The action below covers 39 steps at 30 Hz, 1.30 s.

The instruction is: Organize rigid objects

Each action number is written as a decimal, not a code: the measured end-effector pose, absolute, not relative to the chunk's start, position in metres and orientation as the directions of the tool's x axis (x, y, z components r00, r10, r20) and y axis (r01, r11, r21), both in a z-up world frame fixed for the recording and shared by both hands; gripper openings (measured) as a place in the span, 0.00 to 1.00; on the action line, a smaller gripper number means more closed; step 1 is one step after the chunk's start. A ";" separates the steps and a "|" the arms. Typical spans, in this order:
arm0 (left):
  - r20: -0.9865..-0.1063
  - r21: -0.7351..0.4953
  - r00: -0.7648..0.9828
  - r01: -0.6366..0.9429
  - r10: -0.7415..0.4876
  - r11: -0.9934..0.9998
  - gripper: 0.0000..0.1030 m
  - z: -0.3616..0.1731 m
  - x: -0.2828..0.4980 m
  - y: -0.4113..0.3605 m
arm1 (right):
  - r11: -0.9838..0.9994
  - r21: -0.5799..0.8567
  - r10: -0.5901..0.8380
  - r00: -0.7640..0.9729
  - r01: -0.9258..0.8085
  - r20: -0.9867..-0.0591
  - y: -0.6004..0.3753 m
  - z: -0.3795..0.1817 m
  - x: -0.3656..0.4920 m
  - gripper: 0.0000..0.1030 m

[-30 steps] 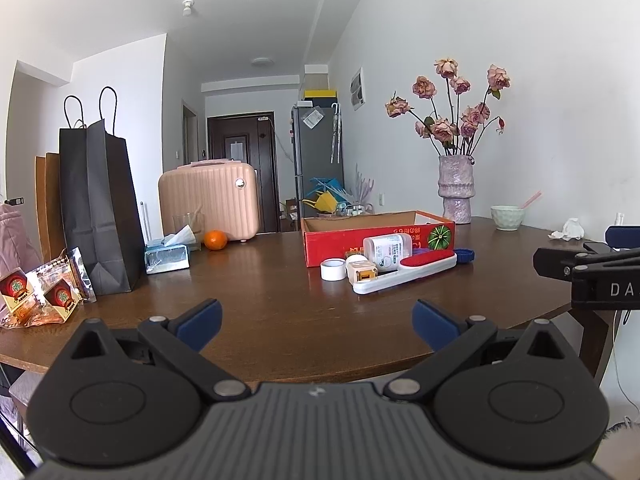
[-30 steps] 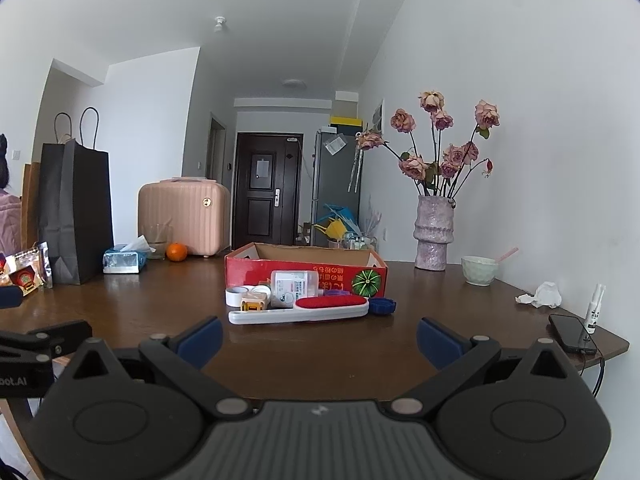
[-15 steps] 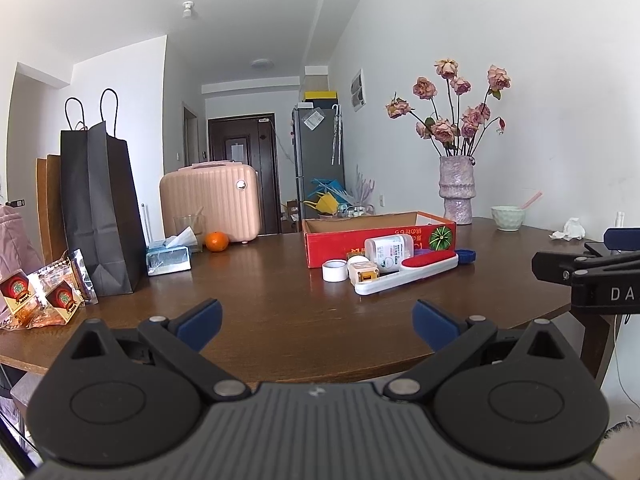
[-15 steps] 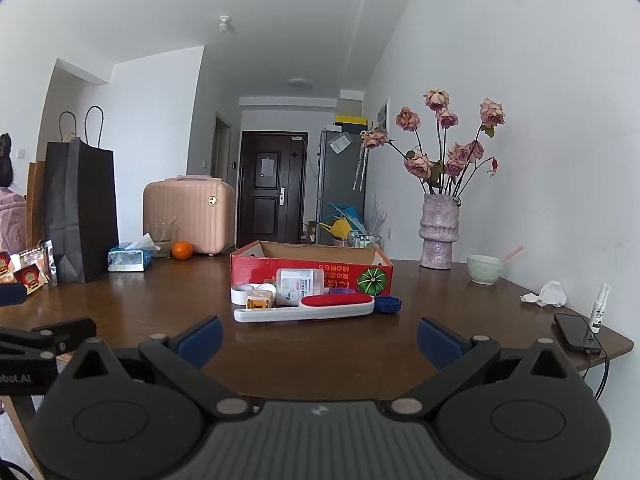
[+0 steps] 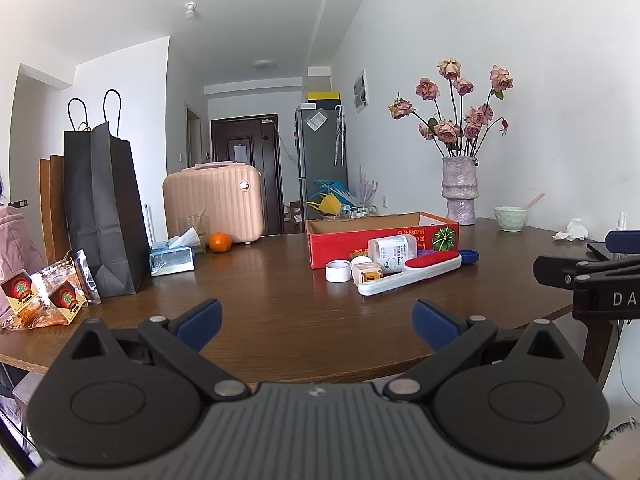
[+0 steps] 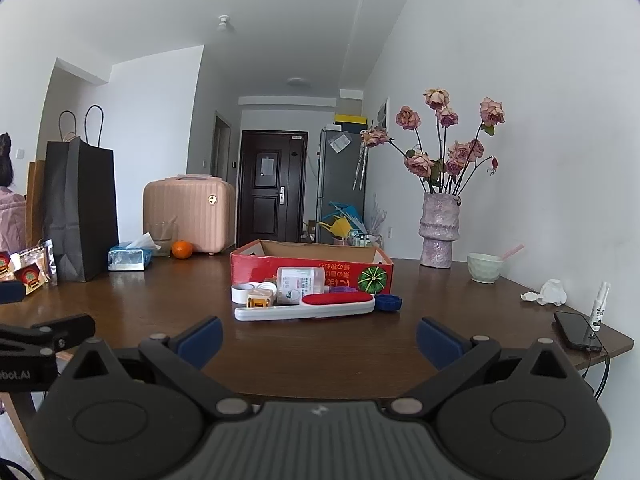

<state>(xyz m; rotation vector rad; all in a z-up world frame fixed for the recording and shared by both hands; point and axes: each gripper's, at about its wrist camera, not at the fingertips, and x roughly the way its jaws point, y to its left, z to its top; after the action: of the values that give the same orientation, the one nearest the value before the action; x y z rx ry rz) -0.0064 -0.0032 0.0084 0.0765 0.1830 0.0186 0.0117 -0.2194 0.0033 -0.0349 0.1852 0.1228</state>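
A red cardboard box (image 5: 340, 240) (image 6: 256, 268) stands open-topped in the middle of the brown table (image 5: 280, 308). In front of it lie a white brush with a red pad (image 5: 412, 274) (image 6: 312, 306), a white bottle on its side (image 5: 392, 250) (image 6: 300, 280), a tape roll (image 5: 337, 271) (image 6: 242, 293), a small yellow-and-white block (image 5: 366, 274) (image 6: 260, 301) and a blue lid (image 5: 469, 257) (image 6: 388, 303). My left gripper (image 5: 316, 318) hangs open over the near table edge. My right gripper (image 6: 318, 336) is open too, well short of the objects. Nothing is between either pair of fingers.
A black paper bag (image 5: 102, 216), snack packets (image 5: 44, 296), a tissue pack (image 5: 172, 258), an orange (image 5: 220, 242) and a pink case (image 5: 214, 204) stand at the left. A vase of roses (image 6: 440, 228), a green bowl (image 6: 484, 267), a crumpled tissue (image 6: 548, 292), a phone (image 6: 578, 330) and a spray vial (image 6: 600, 306) are at the right.
Both views have drifted slightly: the objects sit a little further right in the frames. Both grippers stay open and nothing on the table has moved.
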 end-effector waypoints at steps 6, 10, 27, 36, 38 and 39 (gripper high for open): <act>-0.180 0.078 0.983 -0.012 0.026 0.997 1.00 0.008 -0.007 -0.003 | 0.991 -0.025 0.122 0.975 -0.128 -0.186 -0.218 0.003 0.011 1.00; -0.180 0.078 0.983 -0.010 0.024 0.997 1.00 0.008 -0.007 -0.003 | 0.991 -0.026 0.123 0.974 -0.130 -0.188 -0.217 0.002 0.011 1.00; -0.183 0.084 0.983 -0.009 0.024 0.996 1.00 0.006 -0.007 -0.004 | 0.993 -0.010 0.114 0.973 -0.119 -0.199 -0.218 0.002 0.013 1.00; -0.186 0.085 0.982 -0.009 0.025 0.996 1.00 0.005 -0.006 -0.004 | 0.993 -0.003 0.114 0.971 -0.117 -0.210 -0.220 0.000 0.015 1.00; -0.188 0.092 0.982 -0.010 0.028 0.996 1.00 0.005 -0.006 -0.004 | 0.993 0.001 0.116 0.971 -0.118 -0.211 -0.220 -0.001 0.016 1.00; -0.186 0.096 0.982 -0.012 0.030 0.995 1.00 0.004 -0.005 -0.003 | 0.993 0.005 0.118 0.970 -0.119 -0.213 -0.221 -0.002 0.016 1.00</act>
<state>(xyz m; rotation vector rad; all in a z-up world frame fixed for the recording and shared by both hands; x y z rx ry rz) -0.0049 -0.0034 0.0042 0.0952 0.1881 0.0210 0.0164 -0.2206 -0.0023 -0.0077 0.2143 0.1197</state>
